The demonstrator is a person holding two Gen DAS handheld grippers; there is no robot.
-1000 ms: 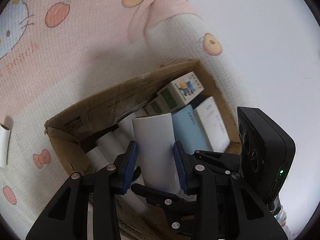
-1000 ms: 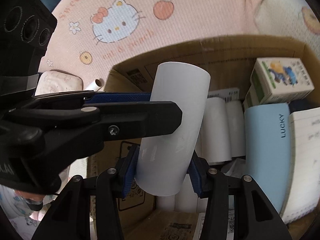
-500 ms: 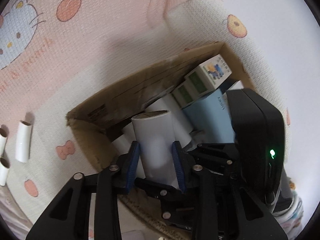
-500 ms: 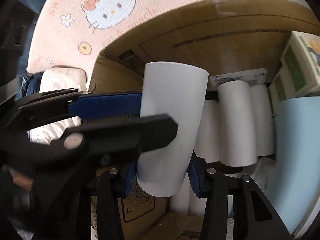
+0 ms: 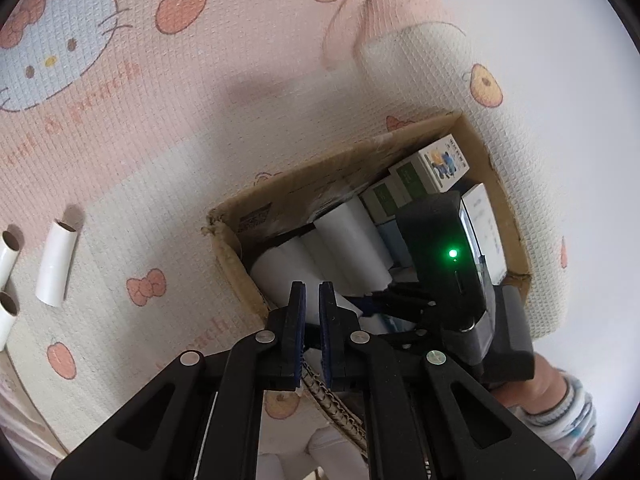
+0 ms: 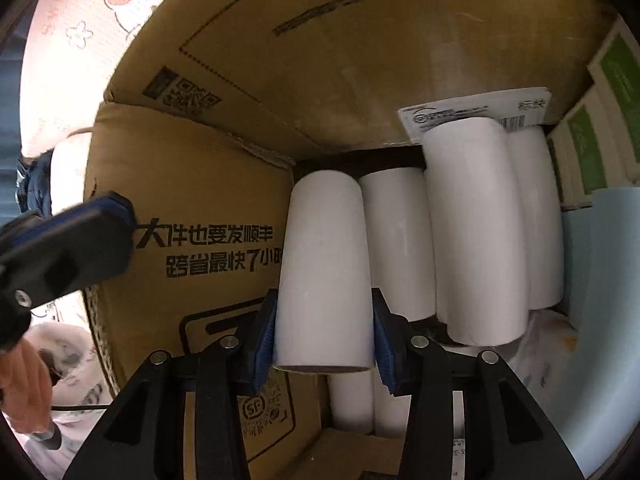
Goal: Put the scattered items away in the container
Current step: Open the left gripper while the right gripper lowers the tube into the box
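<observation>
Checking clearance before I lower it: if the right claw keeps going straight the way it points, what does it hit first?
Probably the cardboard box's far wall or floor. The white roll held in the right claw leads, sliding between the printed side wall and the white rolls already inside. Depth is unclear.

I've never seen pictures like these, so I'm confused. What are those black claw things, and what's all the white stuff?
Those claws are grabbing tools, one in each of a person's hands. Each tool has two fingers with blue pads and a round-eyed camera looking along them, so each picture is one tool's view.

In the right tool's view, the right gripper reaches inside a cardboard box, its fingers on either side of a white tube among other white tubes. Its jaws are closing a little.

In the left tool's view, the left gripper is shut and empty beside the box. More tubes lie on the cartoon-cat mat, waiting to be tidied. The box also holds small cartons.
</observation>
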